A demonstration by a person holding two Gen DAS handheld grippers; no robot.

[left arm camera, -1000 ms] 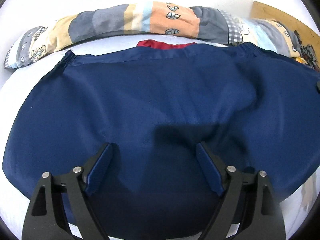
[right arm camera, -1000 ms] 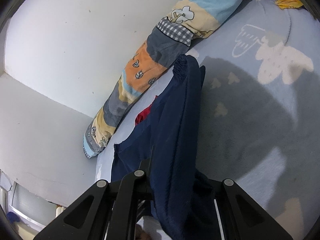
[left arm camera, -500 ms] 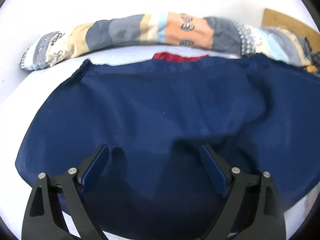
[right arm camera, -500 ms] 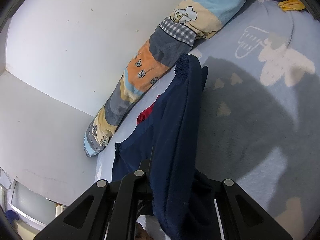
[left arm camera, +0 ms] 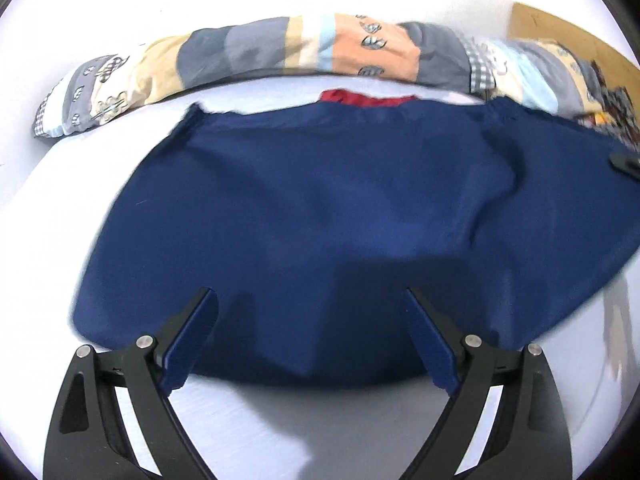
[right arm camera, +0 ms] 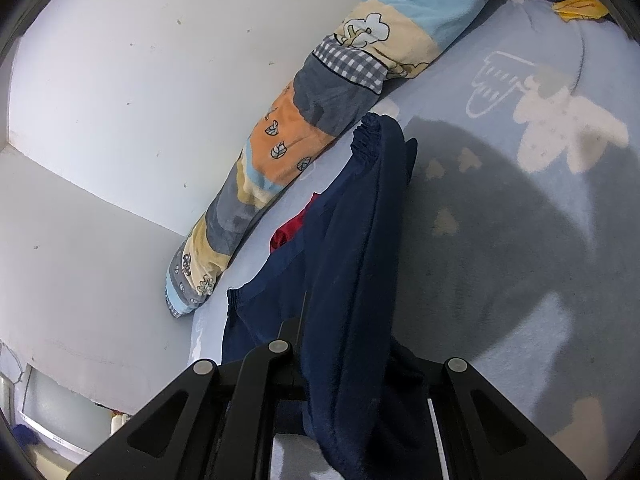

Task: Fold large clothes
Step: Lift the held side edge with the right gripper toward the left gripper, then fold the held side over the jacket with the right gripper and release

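Observation:
A large navy blue garment lies spread on the pale blue bed, its gathered waistband toward the wall. My left gripper is open and empty, held over the garment's near edge. My right gripper is shut on the navy garment, whose fabric hangs bunched between its fingers and trails toward the far hem. A black tip of the right gripper shows at the right edge of the left wrist view.
A long patchwork bolster lies along the white wall. A red cloth peeks out behind the waistband. The blue blanket has white cartoon prints. A wooden headboard and a yellow item are at the far right.
The left gripper has drawn back toward me and to the left, so the garment's near edge and bare bed now show beneath it. The right gripper keeps its hold, almost still.

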